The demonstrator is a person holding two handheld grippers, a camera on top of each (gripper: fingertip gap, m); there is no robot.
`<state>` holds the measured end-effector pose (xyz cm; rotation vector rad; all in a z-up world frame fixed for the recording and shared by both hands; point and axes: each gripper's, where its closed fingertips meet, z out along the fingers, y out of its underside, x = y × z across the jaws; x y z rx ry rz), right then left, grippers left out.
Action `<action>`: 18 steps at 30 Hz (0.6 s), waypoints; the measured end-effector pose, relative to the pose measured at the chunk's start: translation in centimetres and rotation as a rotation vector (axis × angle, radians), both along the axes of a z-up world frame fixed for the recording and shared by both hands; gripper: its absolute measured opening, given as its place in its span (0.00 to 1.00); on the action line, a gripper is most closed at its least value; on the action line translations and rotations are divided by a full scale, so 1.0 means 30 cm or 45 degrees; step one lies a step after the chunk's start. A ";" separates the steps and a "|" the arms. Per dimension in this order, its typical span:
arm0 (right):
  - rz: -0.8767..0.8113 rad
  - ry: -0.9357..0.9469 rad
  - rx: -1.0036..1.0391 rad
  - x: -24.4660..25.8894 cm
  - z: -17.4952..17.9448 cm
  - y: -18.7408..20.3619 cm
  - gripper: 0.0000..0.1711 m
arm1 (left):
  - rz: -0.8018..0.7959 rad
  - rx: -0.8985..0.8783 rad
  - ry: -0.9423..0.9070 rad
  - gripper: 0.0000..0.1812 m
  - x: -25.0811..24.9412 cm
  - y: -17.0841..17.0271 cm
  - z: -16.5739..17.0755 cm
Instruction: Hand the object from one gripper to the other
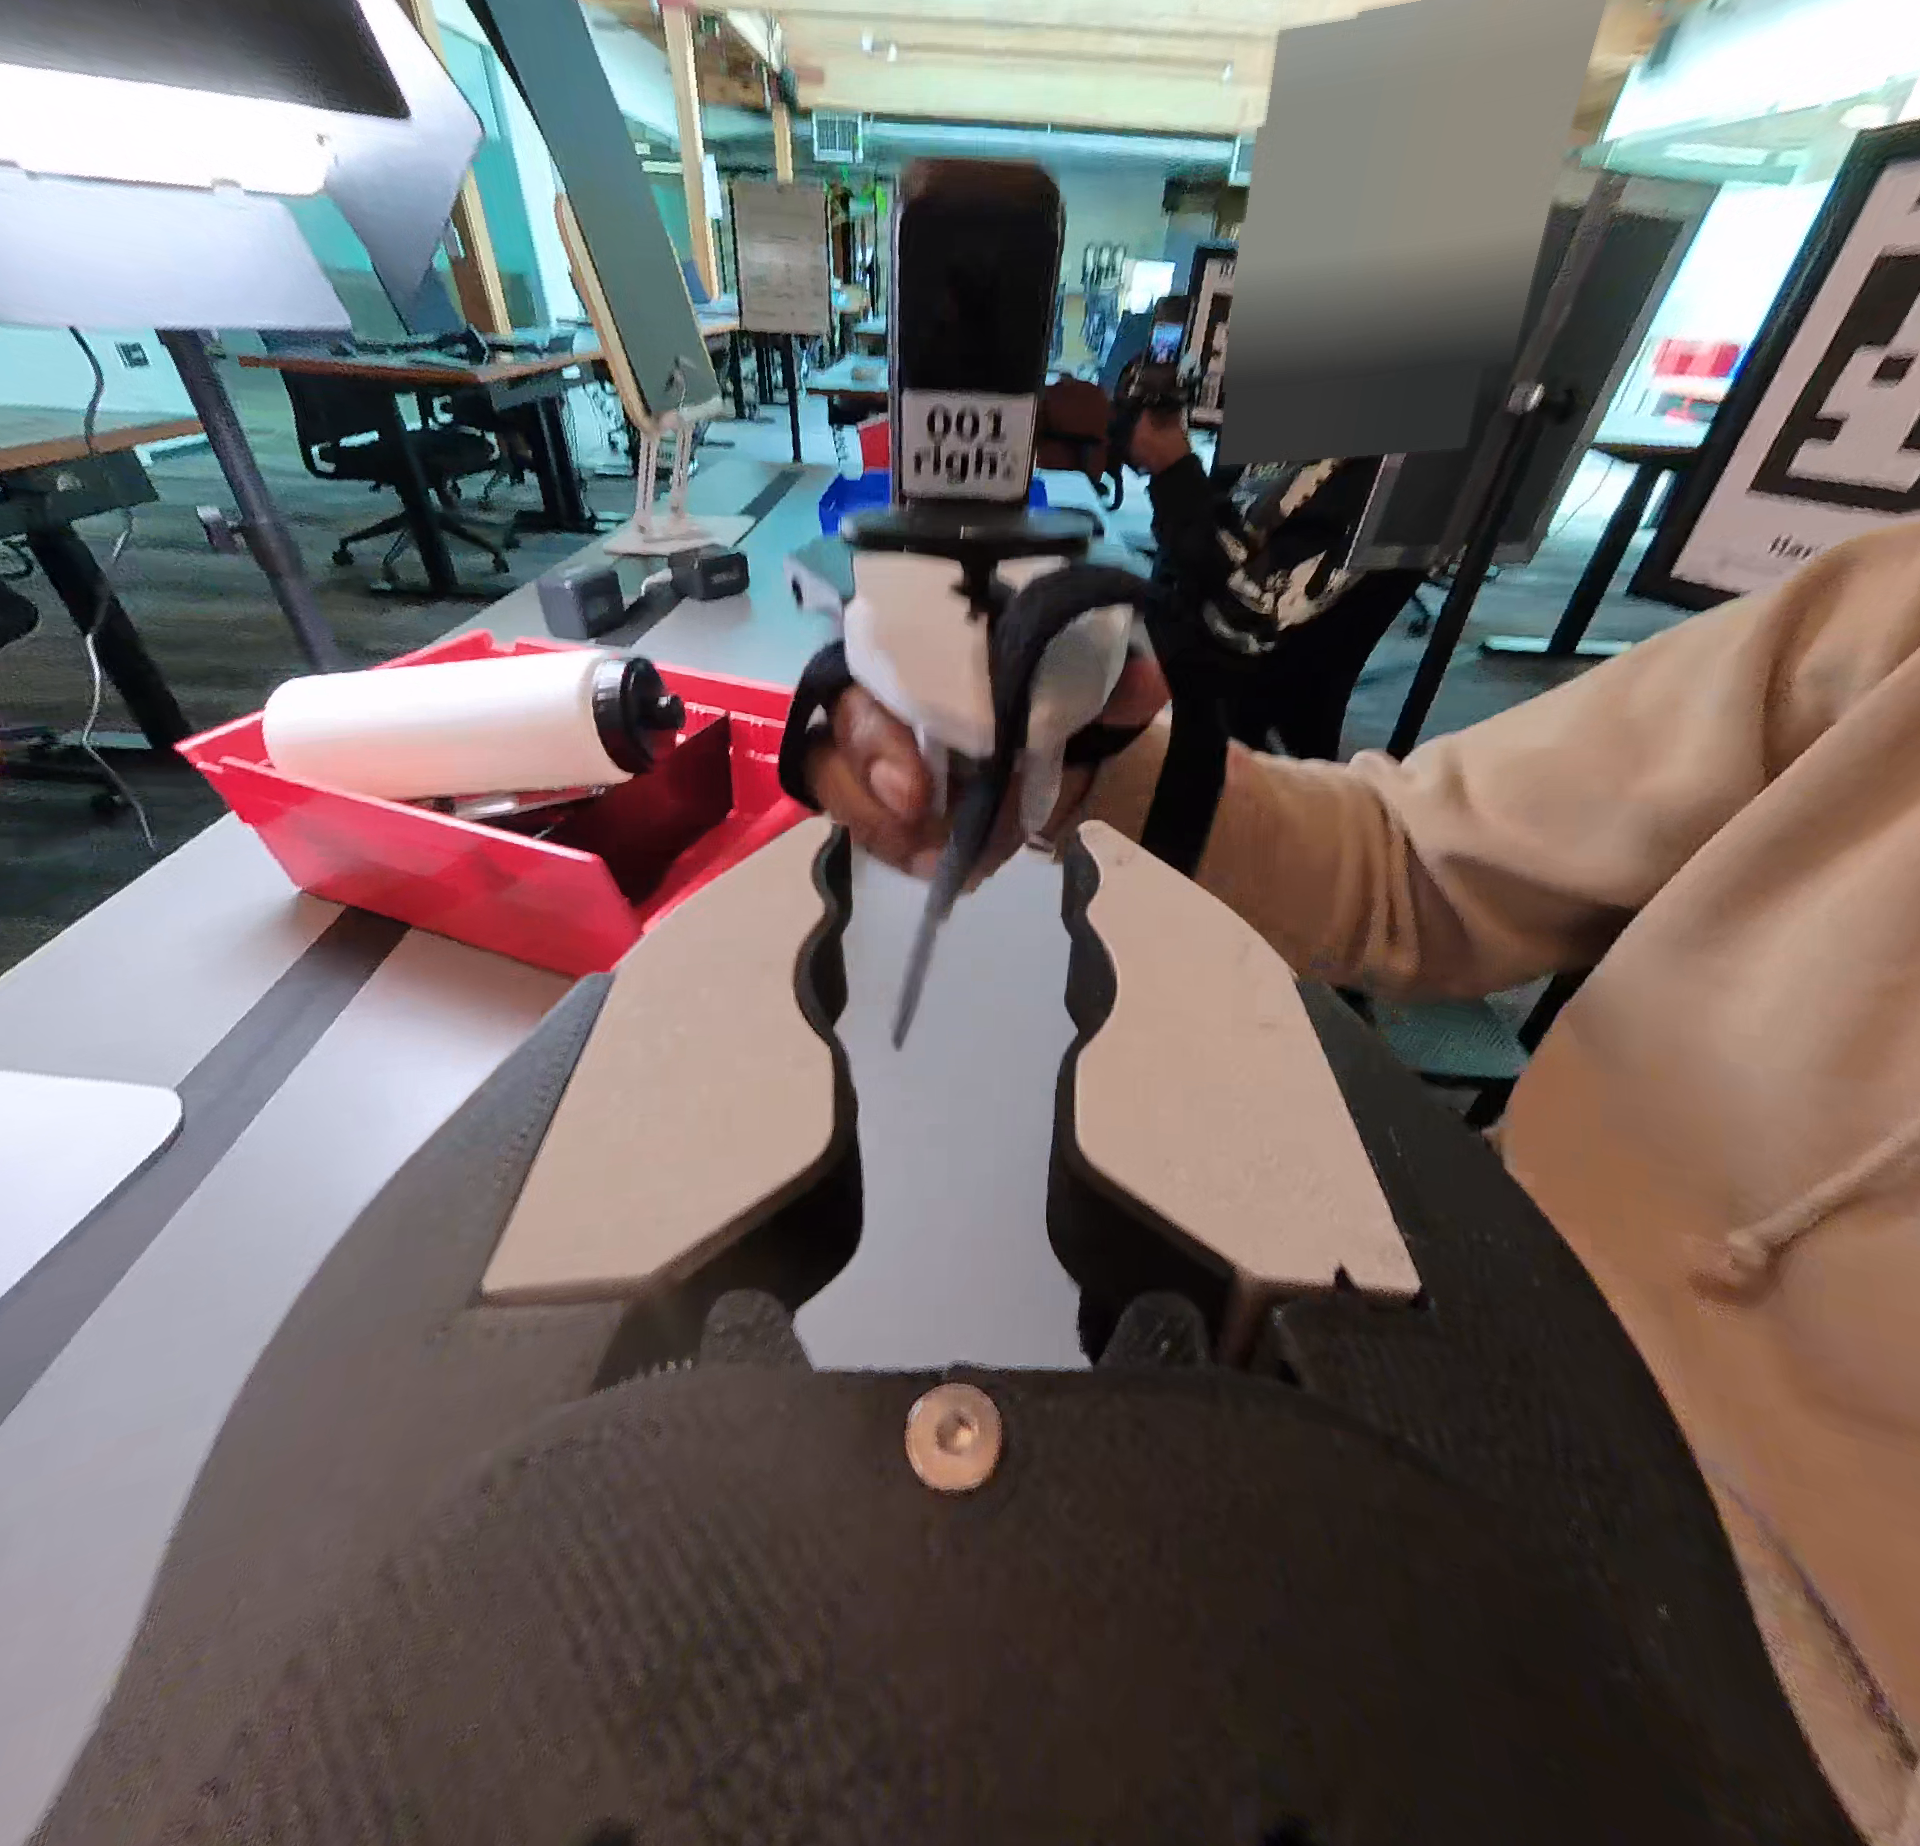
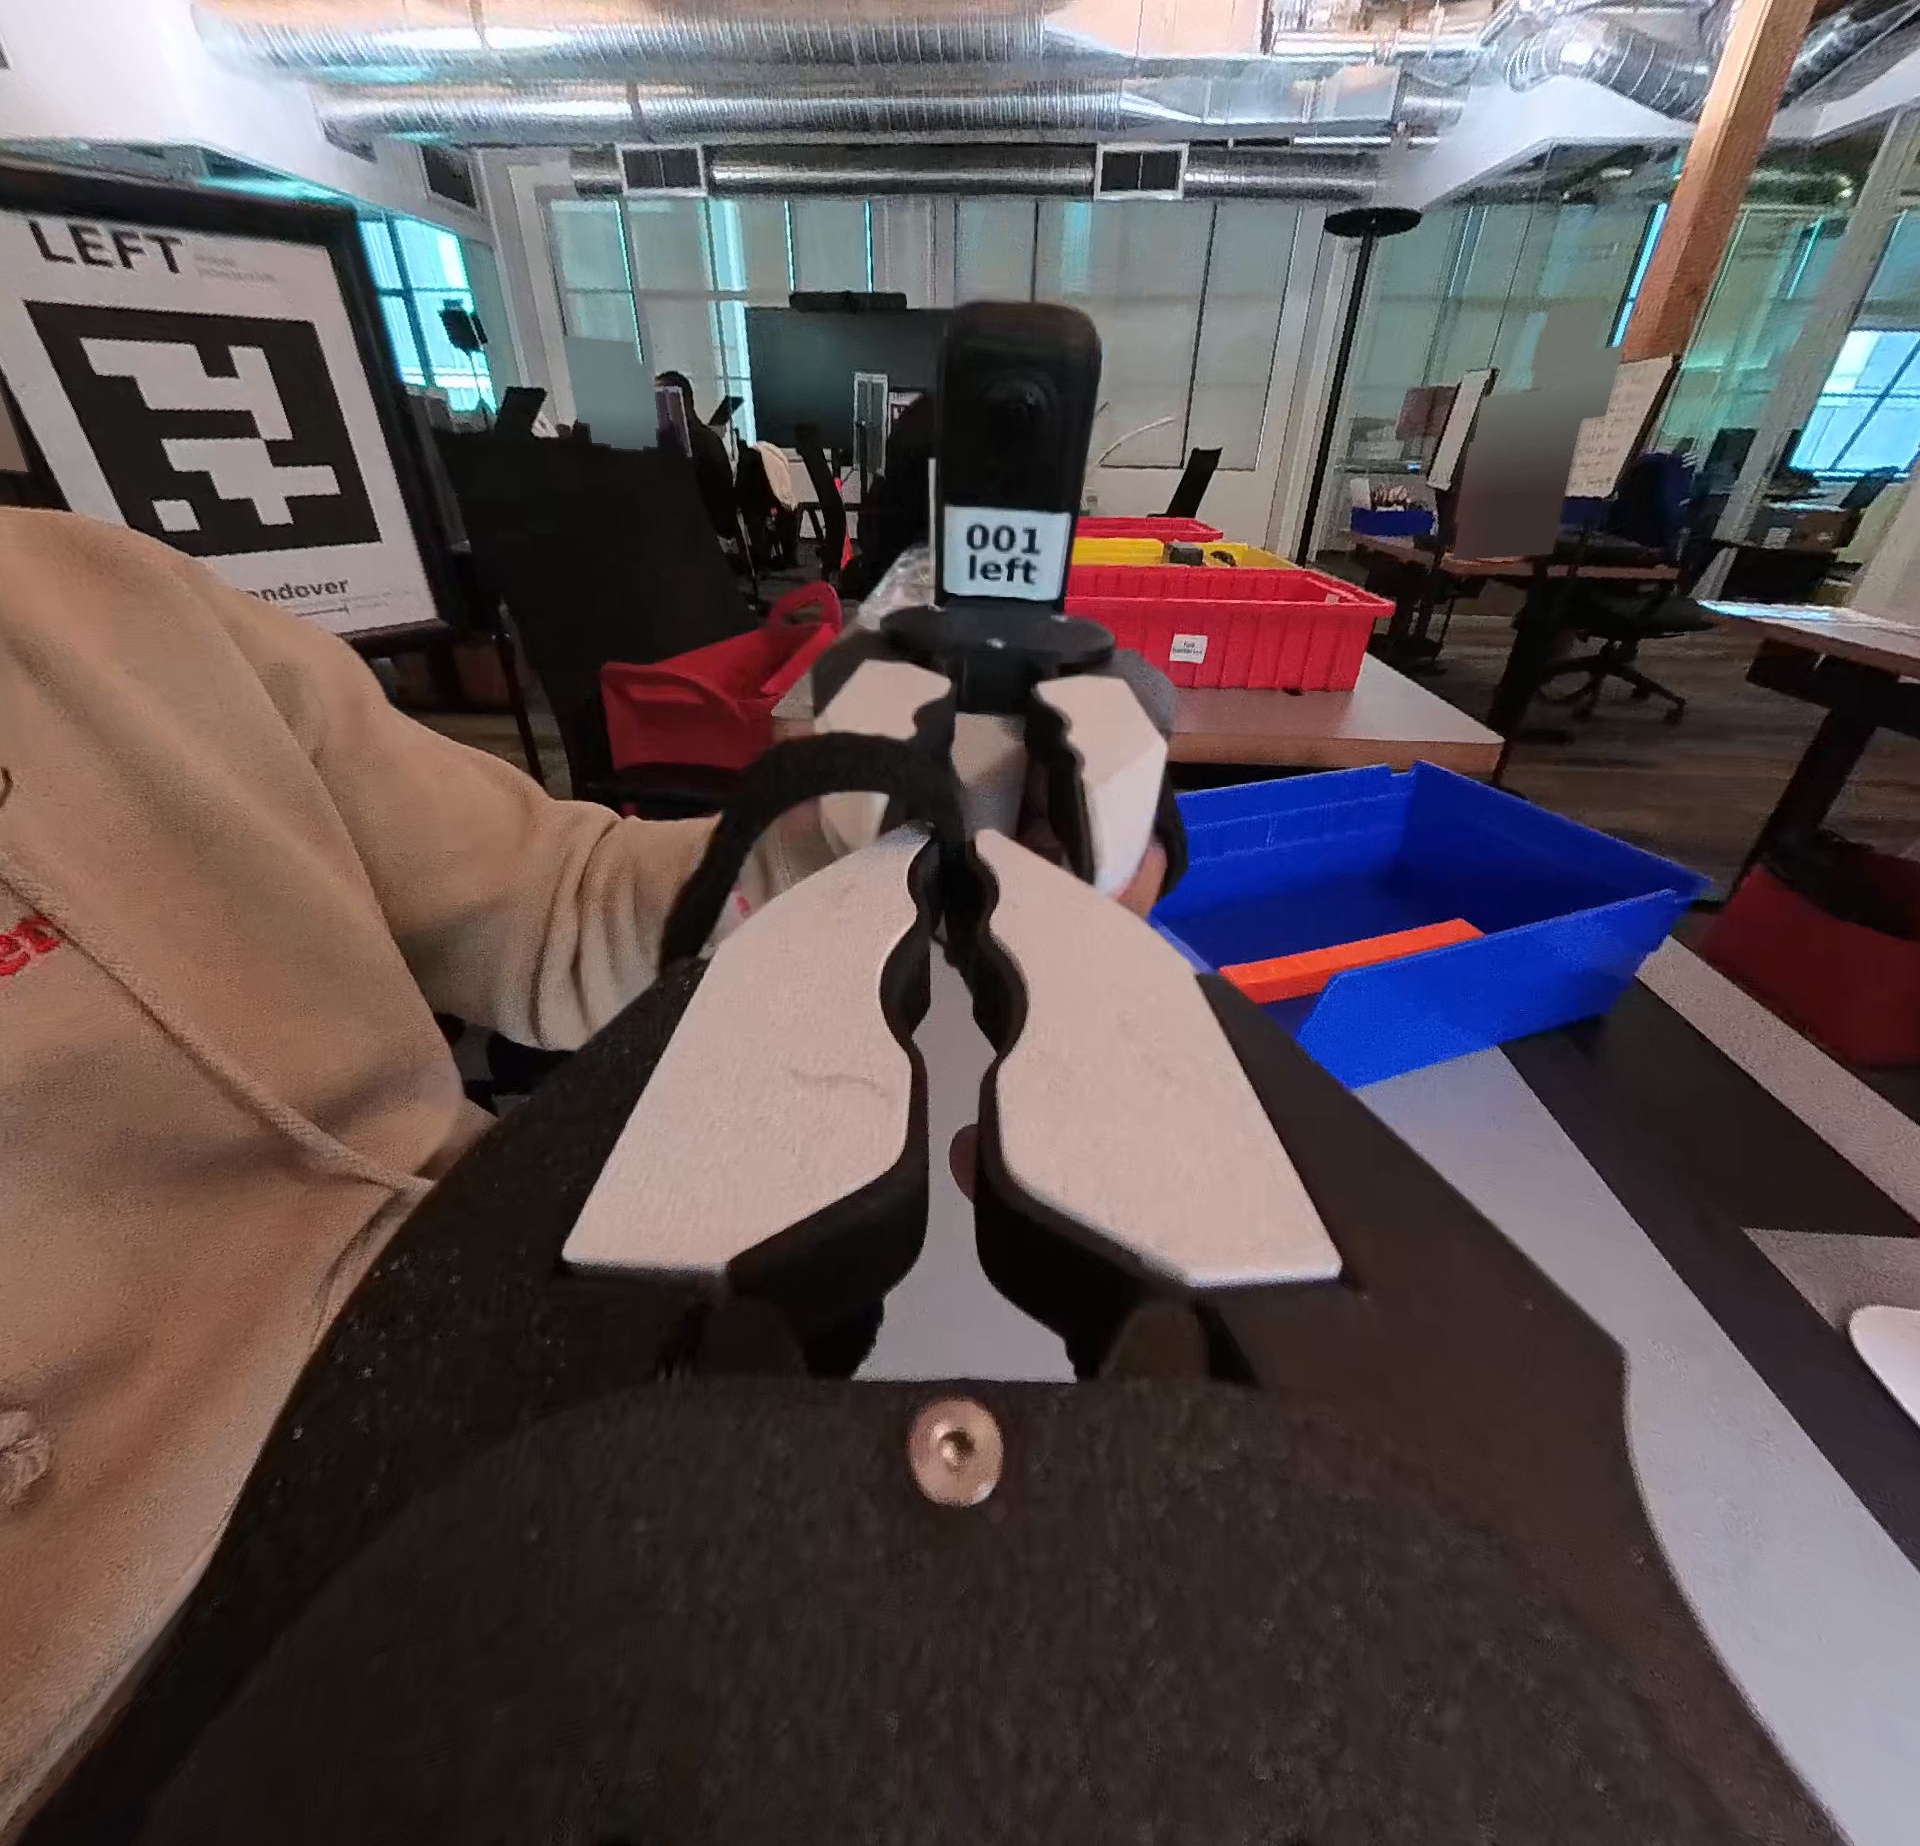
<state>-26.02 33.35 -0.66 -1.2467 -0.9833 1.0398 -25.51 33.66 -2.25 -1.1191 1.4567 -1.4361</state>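
Observation:
A pair of scissors [image 1: 935,913] with black loop handles [image 2: 790,768] and grey blades is held by my right gripper [image 2: 956,861], which is shut on it near the handles. In the left wrist view the right gripper [image 1: 987,716] faces me. The blades point down toward me and lie in the gap between my fingers. My left gripper [image 1: 956,851] is open, its fingers on either side of the blades and not touching them. In the right wrist view the left gripper [image 2: 992,747] stands open just behind the scissors.
A red bin [image 1: 457,861] holding a white bottle [image 1: 447,721] sits on the grey table [image 1: 156,965] at the left. A dumbbell [image 1: 644,591] lies farther back. A blue bin [image 2: 1455,986] with an orange block [image 2: 1351,960] sits at the right. A beige sleeve [image 1: 1558,788] reaches in. Left and right tips are no more than a few centimetres apart.

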 end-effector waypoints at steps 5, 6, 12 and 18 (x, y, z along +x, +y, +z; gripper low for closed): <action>0.015 -0.004 -0.008 -0.014 0.001 -0.009 0.01 | 0.041 0.107 0.070 0.02 0.048 -0.007 -0.059; 0.001 0.004 -0.002 -0.015 0.005 -0.005 0.01 | 0.046 0.107 0.065 0.01 0.049 -0.007 -0.053; -0.036 0.092 -0.011 0.073 0.034 0.018 0.21 | 0.085 -0.012 -0.125 0.01 -0.007 0.007 0.087; 0.077 0.063 -0.089 -0.017 -0.035 0.014 0.12 | 0.119 0.044 -0.104 0.01 0.023 -0.014 0.072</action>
